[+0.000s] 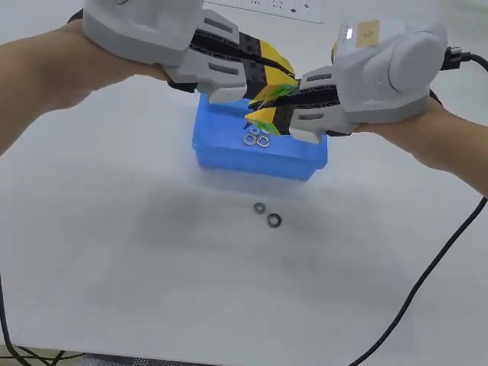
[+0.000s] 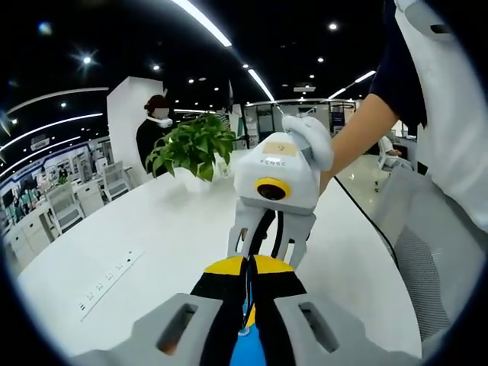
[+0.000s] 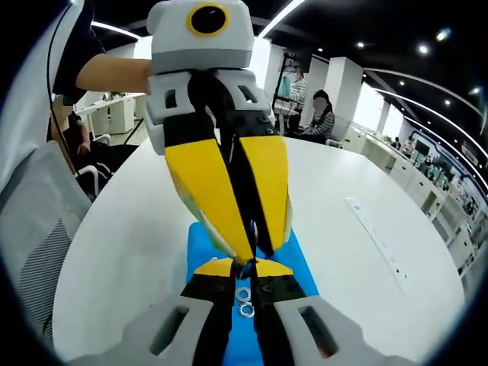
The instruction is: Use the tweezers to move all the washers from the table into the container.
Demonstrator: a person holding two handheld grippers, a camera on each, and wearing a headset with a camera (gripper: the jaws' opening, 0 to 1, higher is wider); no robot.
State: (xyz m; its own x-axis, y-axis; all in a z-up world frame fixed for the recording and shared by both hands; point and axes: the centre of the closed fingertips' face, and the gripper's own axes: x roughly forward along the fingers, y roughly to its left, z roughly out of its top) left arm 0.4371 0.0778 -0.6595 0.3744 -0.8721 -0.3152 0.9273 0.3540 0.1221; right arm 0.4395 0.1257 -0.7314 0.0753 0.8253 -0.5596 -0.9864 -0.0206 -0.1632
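Observation:
A blue container [image 1: 221,145] stands at the middle of the white table, with several washers [image 1: 258,139] lying inside it. Two more washers [image 1: 259,208] [image 1: 274,220] lie on the table just in front of it. My left gripper [image 1: 288,76] comes in from the upper left and my right gripper [image 1: 256,122] from the right. Their yellow jaw tips meet over the container. A small green piece [image 1: 282,91] shows where they meet; I cannot tell whether it is the tweezers. In the right gripper view my right gripper [image 3: 244,267] is shut above the washers [image 3: 245,302], and the left gripper [image 3: 250,253] points down at it, jaws together.
A black cable [image 1: 427,282] trails across the table at the right. The table's front edge [image 1: 229,352] runs along the bottom. A socket strip [image 1: 274,6] lies at the far edge. A potted plant [image 2: 194,145] and people stand in the background.

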